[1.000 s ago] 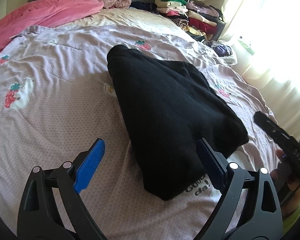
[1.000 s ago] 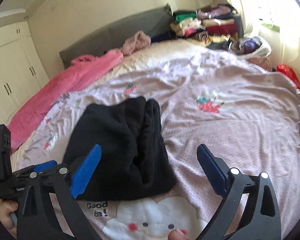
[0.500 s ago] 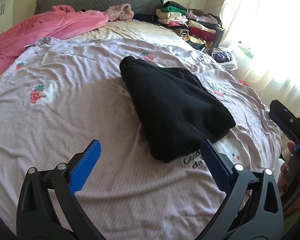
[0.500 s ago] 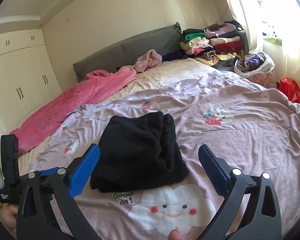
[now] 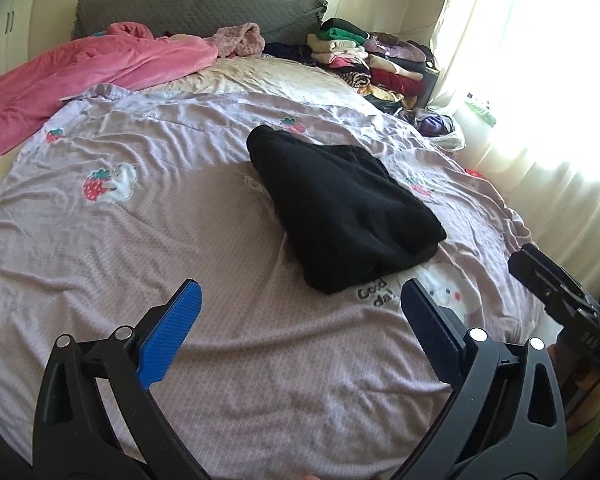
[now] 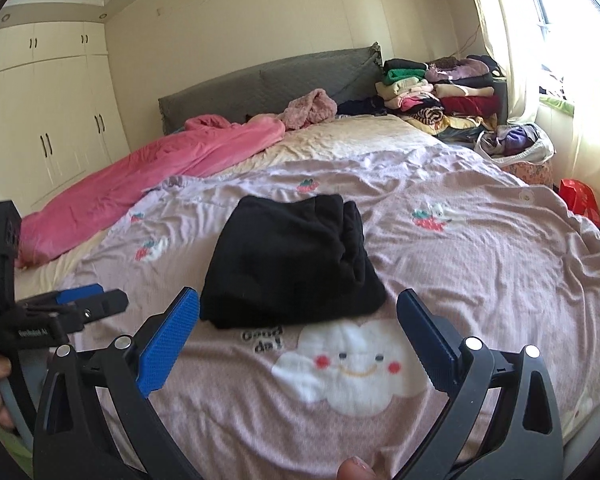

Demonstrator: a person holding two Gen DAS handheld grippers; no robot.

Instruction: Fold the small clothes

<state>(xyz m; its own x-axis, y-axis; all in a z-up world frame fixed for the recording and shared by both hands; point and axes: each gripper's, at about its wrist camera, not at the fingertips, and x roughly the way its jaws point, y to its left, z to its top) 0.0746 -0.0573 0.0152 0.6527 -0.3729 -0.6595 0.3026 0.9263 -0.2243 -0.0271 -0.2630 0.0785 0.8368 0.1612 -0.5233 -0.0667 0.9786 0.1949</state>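
Observation:
A folded black garment (image 5: 340, 204) lies in a compact bundle on the lilac bedspread (image 5: 140, 220), just above the "Good day" cloud print. In the right wrist view the same black garment (image 6: 292, 260) sits ahead of the fingers. My left gripper (image 5: 298, 300) stands open over bare bedspread, short of the bundle's near edge, with nothing between its blue pads. My right gripper (image 6: 298, 306) is open too, empty, hovering in front of the bundle. Each gripper shows at the edge of the other's view, held by a hand.
A pink blanket (image 5: 80, 76) lies along the left of the bed by the grey headboard (image 6: 268, 80). Stacked folded clothes (image 5: 364, 56) sit at the far right corner. A bag of clothes (image 6: 516, 144) and a red bag (image 6: 580, 200) stand beside the bed near the curtained window.
Both grippers have pulled back and risen away from the black garment, which now looks smaller and farther off. The garment itself has stayed put and both stay open.

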